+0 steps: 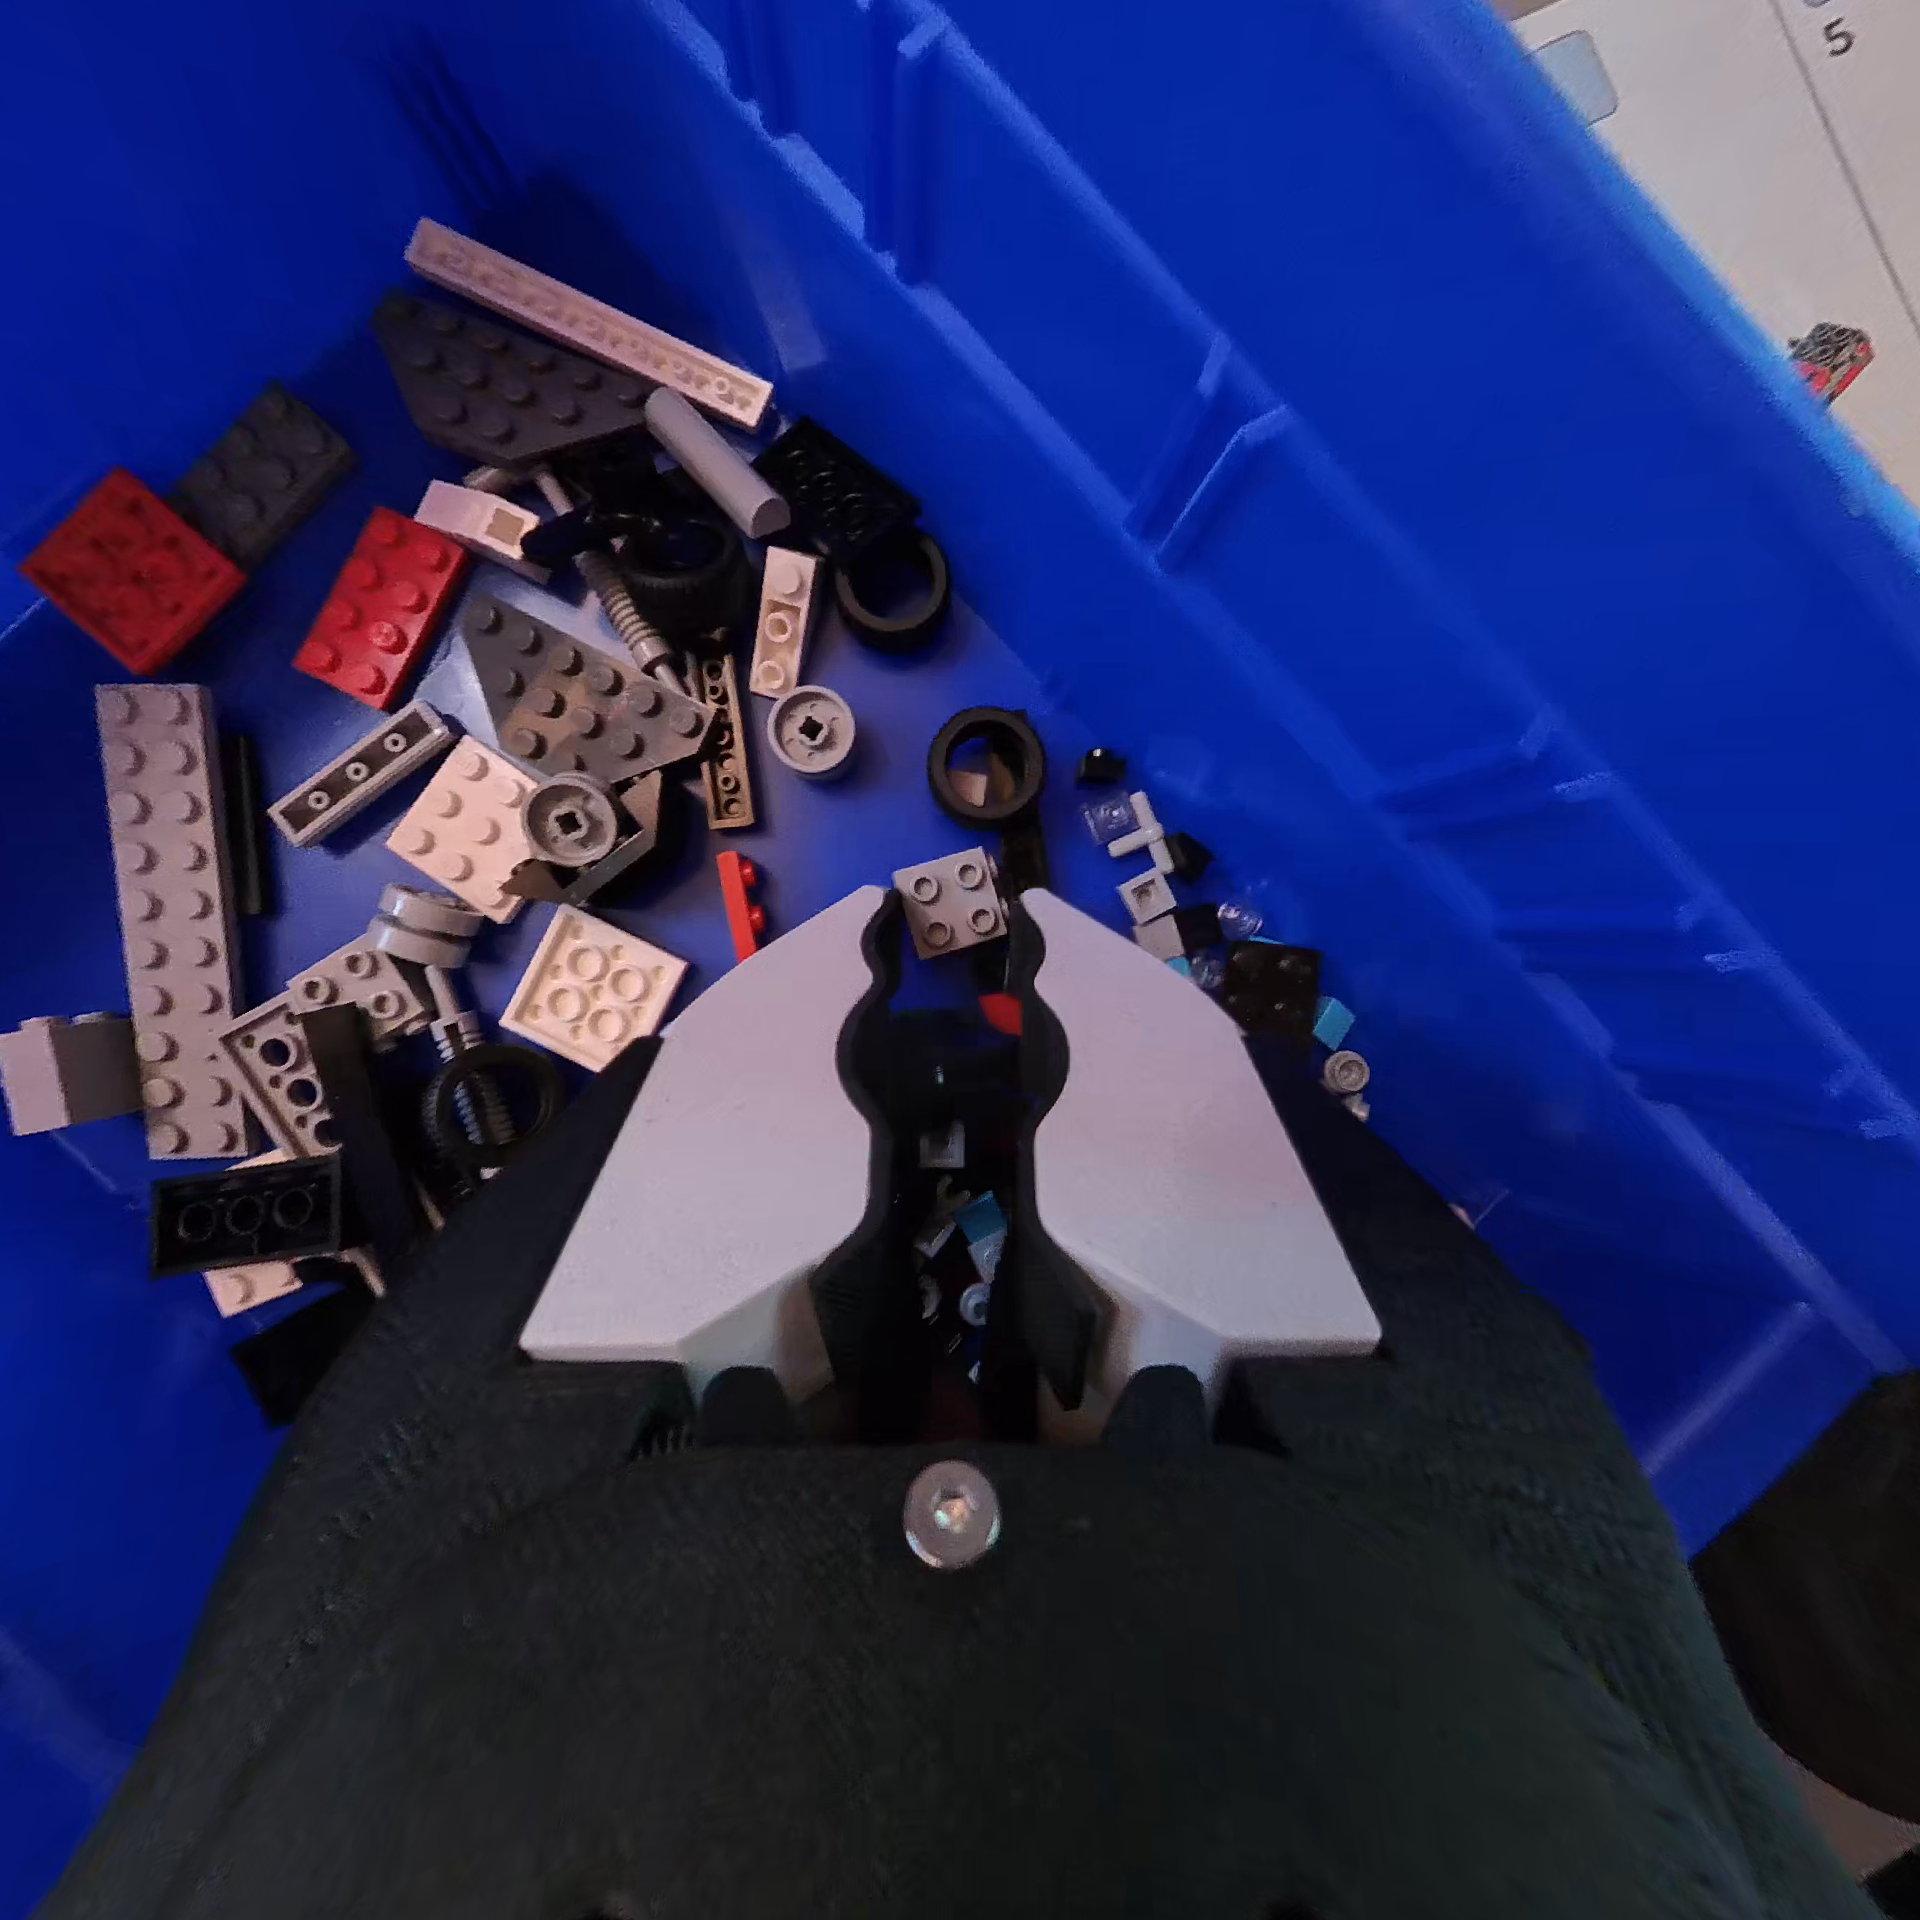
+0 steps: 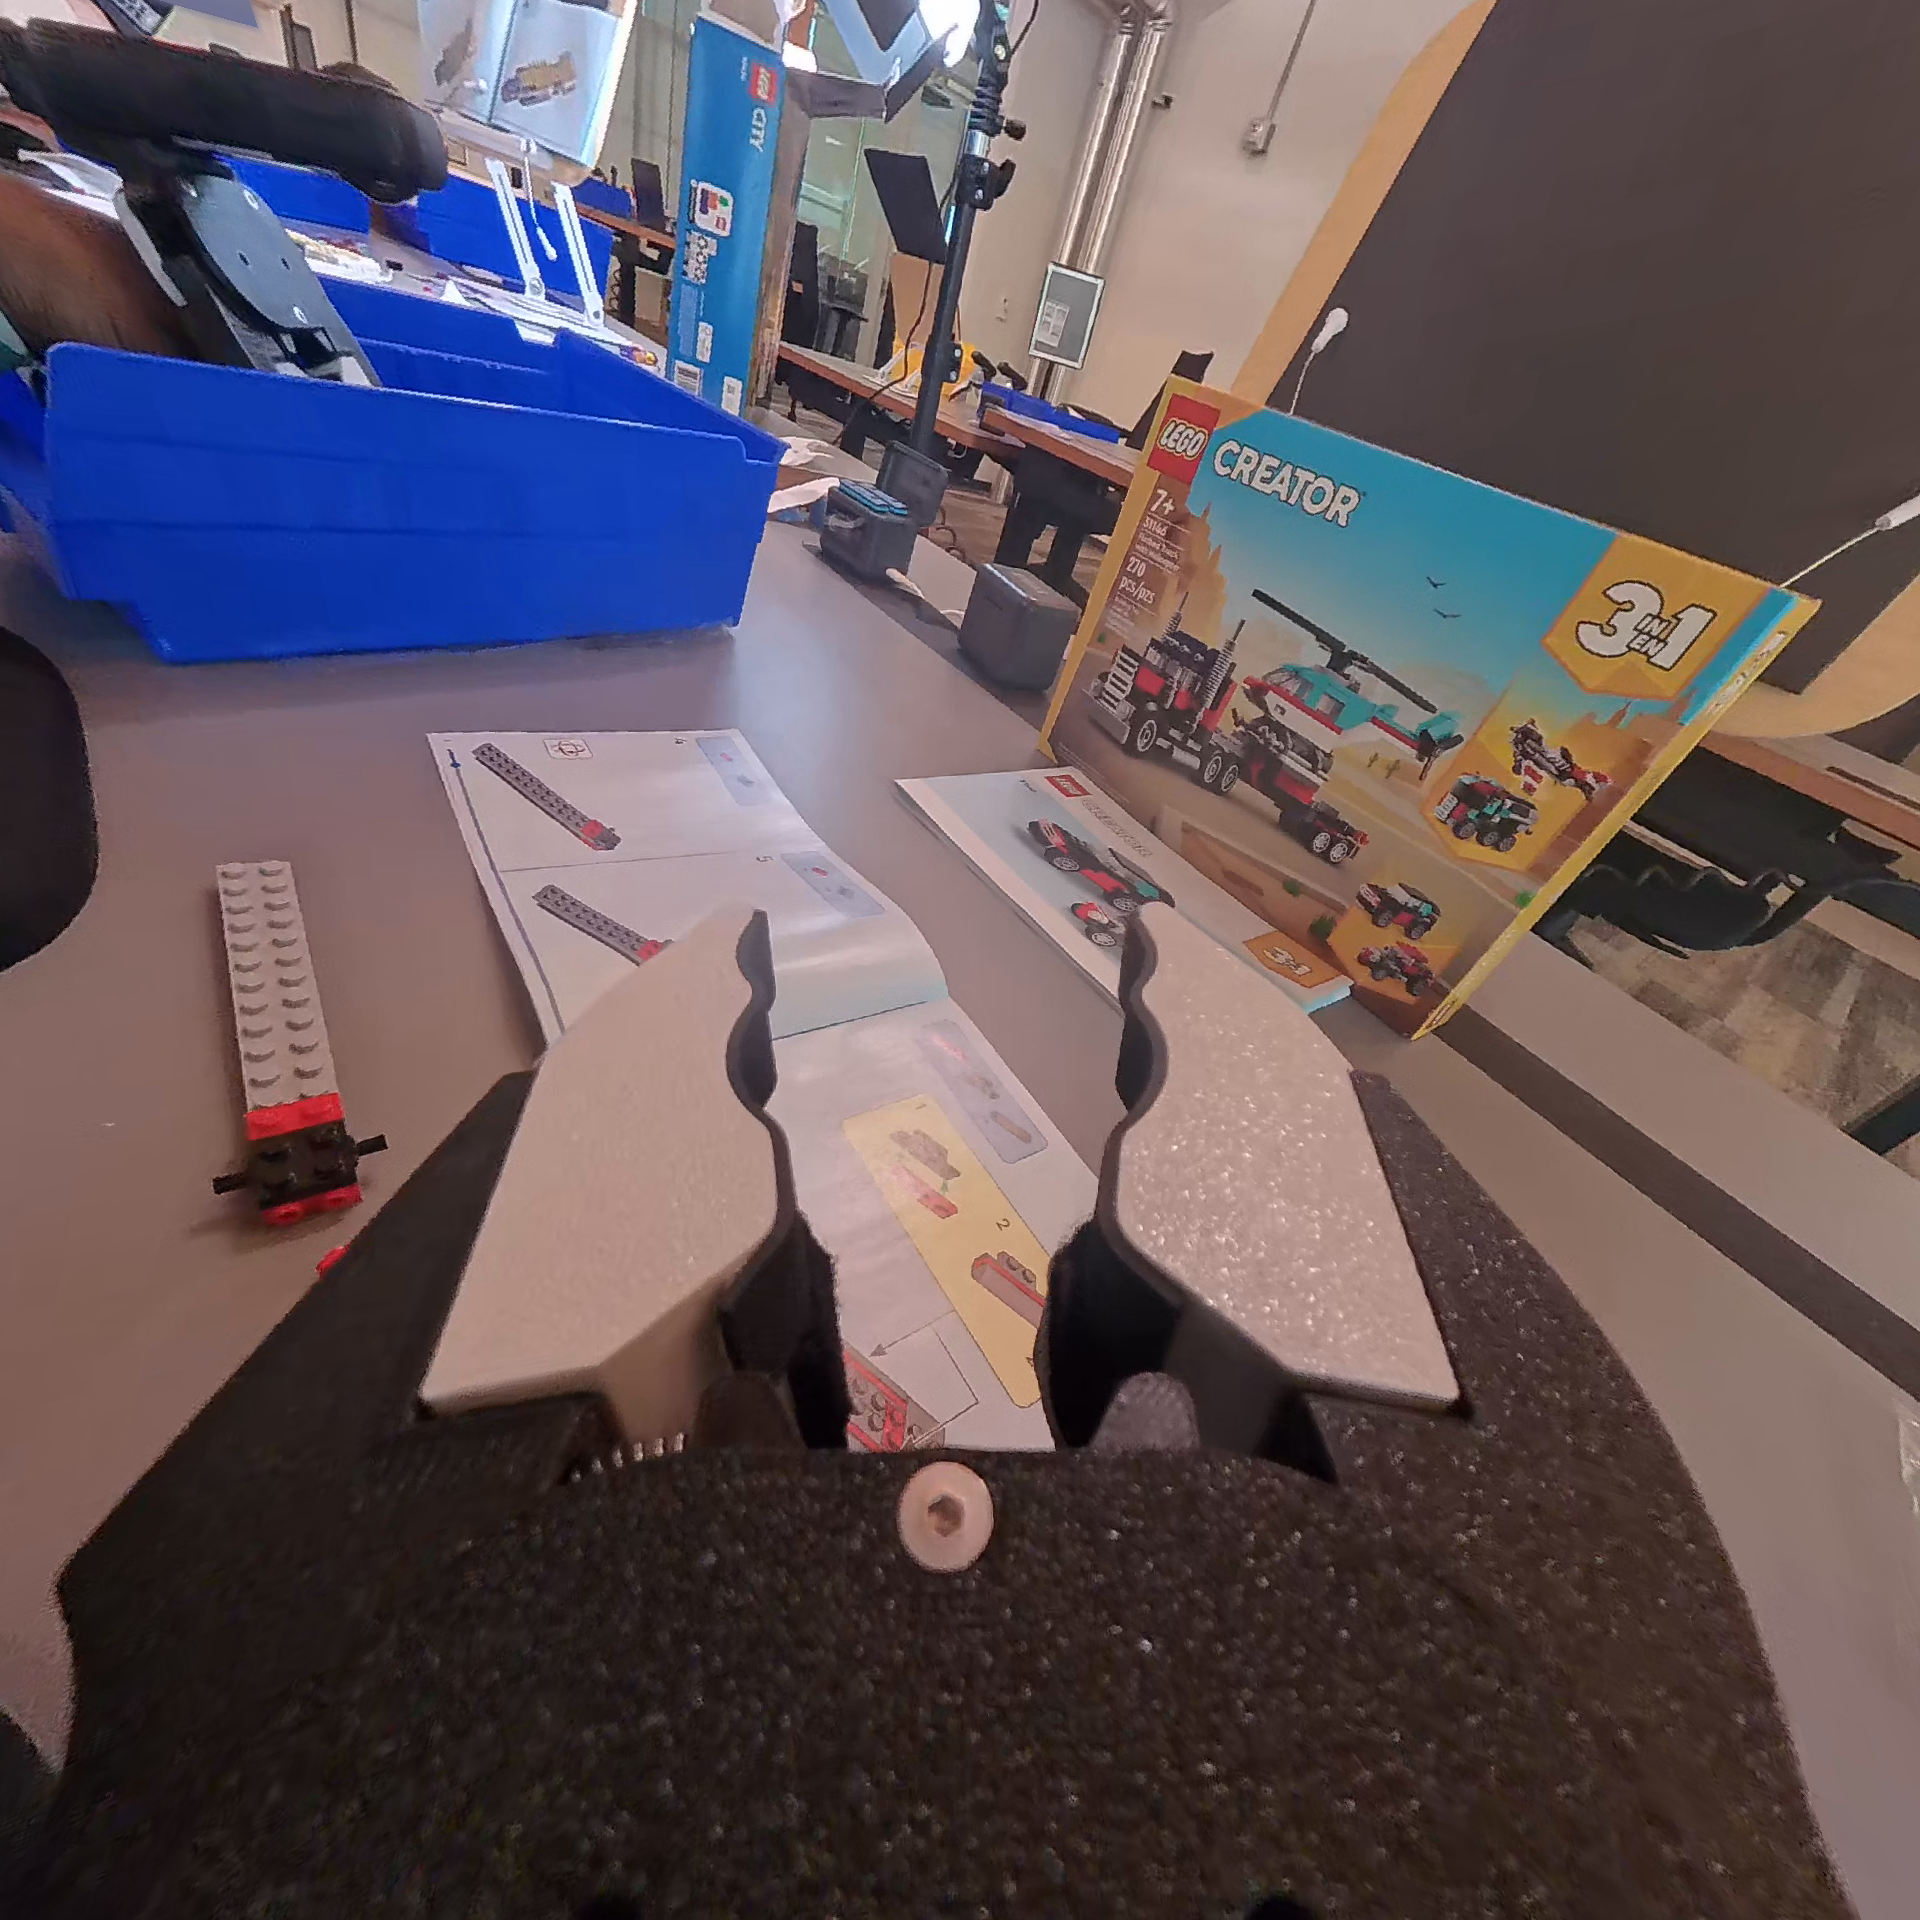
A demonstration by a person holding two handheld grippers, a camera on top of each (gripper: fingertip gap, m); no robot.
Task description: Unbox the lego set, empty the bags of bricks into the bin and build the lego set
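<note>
In the left wrist view my left gripper [image 1: 954, 920] reaches down into the blue bin [image 1: 1299, 520]. It is shut on a small grey 2x2 plate [image 1: 951, 896], which sits between the fingertips a little above the bin floor. Loose grey, black, red and white bricks [image 1: 499, 727] lie scattered below. My right gripper [image 2: 948, 935] is open and empty, low over the open instruction booklet [image 2: 665, 831] on the grey table. A partial build [image 2: 278, 1039], a long grey plate with red and black bricks at its near end, lies to its left. The left gripper [image 2: 249, 270] shows over the bin [image 2: 416, 520].
The lego box [image 2: 1403, 707] stands upright at the right, with a second booklet [image 2: 1091, 883] lying in front of it. A tall blue box [image 2: 717, 208], a light stand [image 2: 956, 260] and small dark devices [image 2: 1013, 623] stand behind. The table edge [image 2: 1662, 1195] runs along the right. Some 40 cm of space lies between my two pairs of fingers.
</note>
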